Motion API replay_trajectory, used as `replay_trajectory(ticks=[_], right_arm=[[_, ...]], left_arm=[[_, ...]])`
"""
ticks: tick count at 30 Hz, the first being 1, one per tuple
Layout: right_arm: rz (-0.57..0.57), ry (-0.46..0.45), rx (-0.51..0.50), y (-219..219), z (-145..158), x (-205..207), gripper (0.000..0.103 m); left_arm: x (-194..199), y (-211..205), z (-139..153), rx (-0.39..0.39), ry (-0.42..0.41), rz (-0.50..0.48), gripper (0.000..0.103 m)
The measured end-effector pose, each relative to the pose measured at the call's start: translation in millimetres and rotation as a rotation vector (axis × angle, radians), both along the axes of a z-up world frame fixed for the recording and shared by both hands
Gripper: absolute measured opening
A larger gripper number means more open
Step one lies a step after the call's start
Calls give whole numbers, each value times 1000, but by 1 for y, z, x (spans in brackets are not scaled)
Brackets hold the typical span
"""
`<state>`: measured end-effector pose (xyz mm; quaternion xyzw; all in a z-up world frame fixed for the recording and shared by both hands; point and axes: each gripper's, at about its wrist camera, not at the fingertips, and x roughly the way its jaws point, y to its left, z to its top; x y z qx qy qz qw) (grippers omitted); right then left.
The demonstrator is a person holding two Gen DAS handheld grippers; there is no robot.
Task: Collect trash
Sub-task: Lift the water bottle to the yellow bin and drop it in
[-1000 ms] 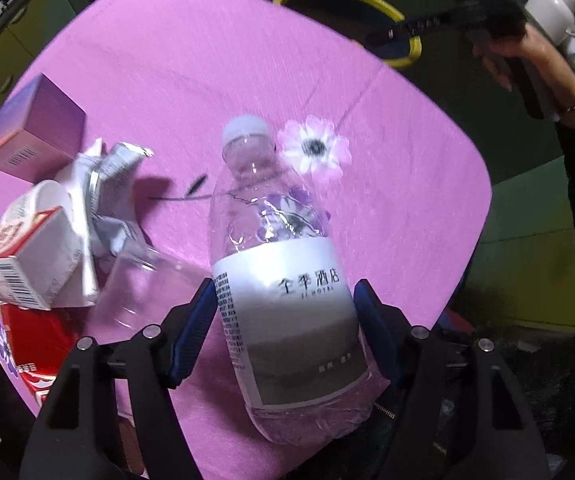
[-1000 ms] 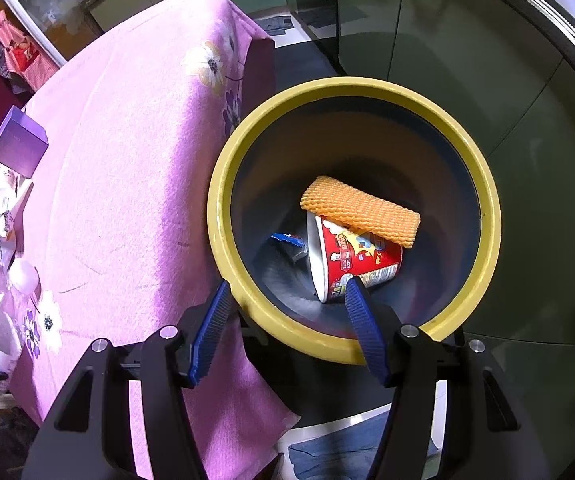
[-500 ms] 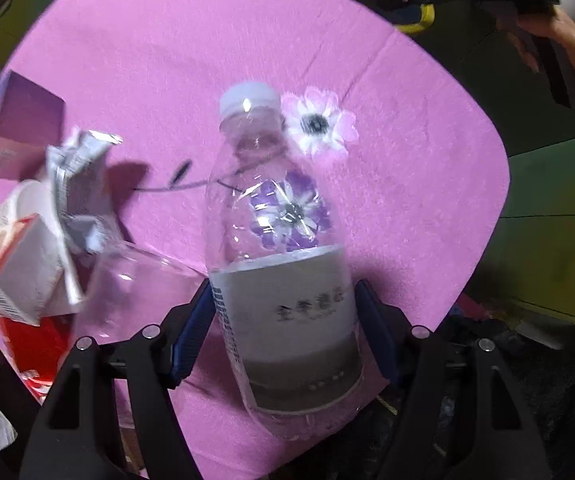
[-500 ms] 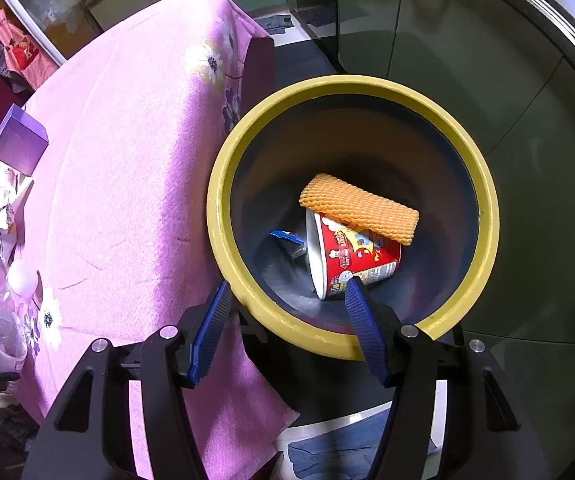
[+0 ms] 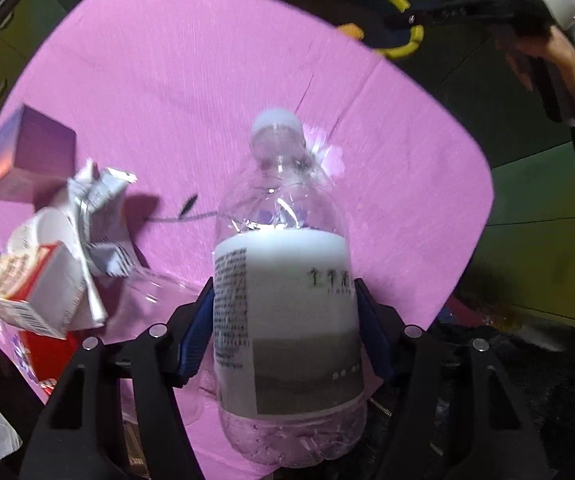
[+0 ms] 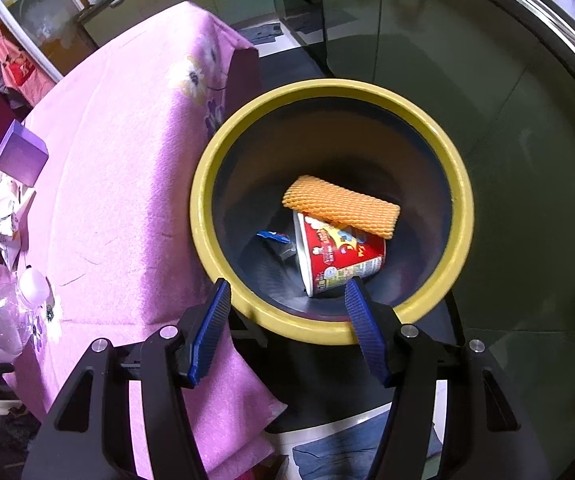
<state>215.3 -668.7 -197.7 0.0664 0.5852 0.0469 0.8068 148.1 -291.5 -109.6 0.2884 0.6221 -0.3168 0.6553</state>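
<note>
My left gripper (image 5: 285,320) is shut on a clear plastic bottle (image 5: 287,288) with a white label and white cap, held above the pink tablecloth (image 5: 207,80). The bottle also shows in the right wrist view (image 6: 3,316). My right gripper (image 6: 287,320) is open and empty, hovering over the near rim of a yellow-rimmed bin (image 6: 207,168). Inside the bin lie a red noodle cup (image 6: 339,256), an orange foam net (image 6: 341,206) and a blue wrapper (image 6: 273,237). The bin's rim shows far off in the left wrist view (image 5: 403,0).
On the cloth at left lie a purple box (image 5: 35,156), a crumpled silver wrapper (image 5: 99,208), a white cup (image 5: 43,228), a red-and-white carton (image 5: 35,292) and a clear plastic cup (image 5: 155,292). The person's arm (image 5: 559,60) holds the right gripper at upper right. Green cabinets (image 6: 447,40) stand behind the bin.
The left gripper has lifted the bottle and tipped it more upright; the table items have shifted in its view. The right gripper has stayed over the bin.
</note>
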Motion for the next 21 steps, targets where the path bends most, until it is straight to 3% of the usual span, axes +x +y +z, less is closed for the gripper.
replay_trajectory(ticks=[11, 14, 21], right_arm=[[-16, -4, 9, -8, 1, -7, 59], [-22, -10, 8, -11, 5, -9, 59], [-82, -92, 1, -37, 41, -33, 59]], left_arm=[[-11, -6, 28, -31, -52, -10, 62], [-14, 14, 43, -59, -72, -18, 62], [1, -40, 78, -140, -129, -119, 62]])
